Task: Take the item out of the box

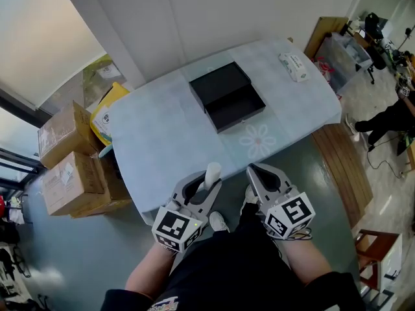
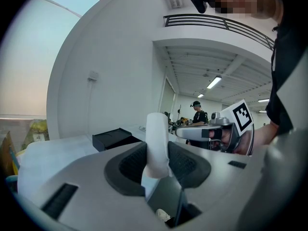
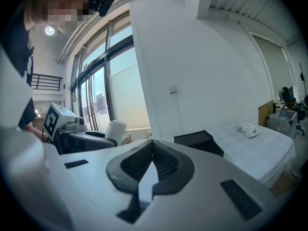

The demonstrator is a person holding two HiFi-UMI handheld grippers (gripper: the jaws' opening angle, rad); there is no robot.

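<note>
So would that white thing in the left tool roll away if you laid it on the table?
Probably, on its side: the white thing looks round and smooth. It seems stiff, standing straight in the left tool.

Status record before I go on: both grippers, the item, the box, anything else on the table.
left gripper: shut on the white cylinder, which stands upright between the jaws
right gripper: shut, empty
black box: open, mid-table, apart from both grippers
table: pale cloth cover
wipes pack: on the table's far right corner
</note>
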